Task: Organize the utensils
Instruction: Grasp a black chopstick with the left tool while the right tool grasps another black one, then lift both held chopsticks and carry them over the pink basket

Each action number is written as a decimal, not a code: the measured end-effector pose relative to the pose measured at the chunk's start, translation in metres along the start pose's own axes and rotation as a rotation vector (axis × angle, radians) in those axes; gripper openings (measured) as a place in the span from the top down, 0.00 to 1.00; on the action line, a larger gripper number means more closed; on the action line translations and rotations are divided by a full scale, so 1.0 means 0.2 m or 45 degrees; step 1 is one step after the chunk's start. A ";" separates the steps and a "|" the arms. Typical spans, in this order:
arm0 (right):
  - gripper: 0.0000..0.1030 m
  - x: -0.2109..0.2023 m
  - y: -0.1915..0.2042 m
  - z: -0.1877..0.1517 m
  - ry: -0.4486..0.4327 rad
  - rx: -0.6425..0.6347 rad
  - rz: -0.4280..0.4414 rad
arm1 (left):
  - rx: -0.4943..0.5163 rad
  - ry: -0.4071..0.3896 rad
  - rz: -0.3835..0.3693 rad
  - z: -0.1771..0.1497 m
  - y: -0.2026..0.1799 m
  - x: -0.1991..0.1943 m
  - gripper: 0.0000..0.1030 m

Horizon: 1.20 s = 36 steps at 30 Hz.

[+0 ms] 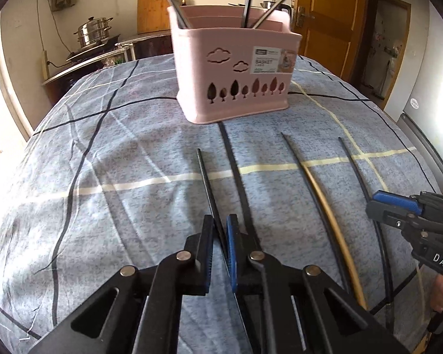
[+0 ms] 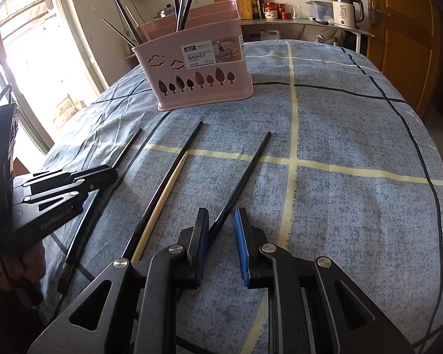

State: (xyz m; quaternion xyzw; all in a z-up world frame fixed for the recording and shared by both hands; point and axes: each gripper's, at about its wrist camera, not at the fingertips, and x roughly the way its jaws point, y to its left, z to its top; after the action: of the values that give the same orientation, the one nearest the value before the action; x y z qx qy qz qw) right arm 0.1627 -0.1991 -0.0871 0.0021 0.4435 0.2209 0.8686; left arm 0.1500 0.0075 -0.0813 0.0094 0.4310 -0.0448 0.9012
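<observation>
A pink chopstick basket (image 1: 233, 67) (image 2: 198, 88) stands on the checked cloth with several chopsticks upright in it. My left gripper (image 1: 220, 230) (image 2: 112, 174) is shut on a black chopstick (image 1: 205, 177) (image 2: 130, 144) that lies on the cloth pointing toward the basket. To its right lie a black chopstick (image 1: 310, 188) (image 2: 174, 174) and a beige chopstick (image 1: 333, 230) (image 2: 162, 203) side by side. Furthest right is another black chopstick (image 1: 366, 194) (image 2: 245, 171). My right gripper (image 2: 221, 224) (image 1: 378, 203) stands open around its near end, pads apart from it.
The blue-grey checked cloth (image 2: 354, 206) covers a table. Behind it are a counter with a steel pot (image 1: 93, 31), a shelf with bottles and a kettle (image 2: 344, 8), and a wooden door (image 1: 327, 14). A hand (image 1: 441, 292) holds the right gripper.
</observation>
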 end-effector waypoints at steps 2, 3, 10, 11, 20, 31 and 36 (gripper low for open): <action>0.82 -0.01 -0.01 -0.01 0.012 -0.014 -0.011 | -0.018 0.006 -0.002 -0.01 0.04 -0.01 0.91; 0.82 -0.01 -0.01 -0.01 0.016 -0.014 -0.016 | -0.024 0.009 -0.004 -0.02 0.06 -0.02 0.91; 0.82 -0.01 -0.04 0.06 0.015 0.047 -0.075 | -0.057 0.028 -0.059 -0.01 0.11 -0.02 0.87; 0.82 0.00 -0.05 0.07 0.008 0.070 -0.071 | -0.063 0.027 -0.064 0.00 0.12 -0.02 0.86; 0.82 0.11 -0.09 0.19 0.026 0.137 -0.163 | -0.122 0.052 -0.091 0.12 0.18 0.09 0.83; 0.91 0.15 -0.01 0.22 0.024 0.075 -0.131 | -0.069 0.019 -0.050 0.14 0.13 0.12 0.91; 0.93 0.11 0.03 0.21 -0.004 0.059 -0.080 | -0.096 0.024 -0.114 0.13 0.15 0.09 0.93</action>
State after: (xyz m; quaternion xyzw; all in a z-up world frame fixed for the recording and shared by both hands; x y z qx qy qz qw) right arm 0.2040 -0.1767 -0.0771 0.0086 0.4468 0.1832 0.8756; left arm 0.1845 0.0338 -0.0793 -0.0433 0.4409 -0.0685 0.8939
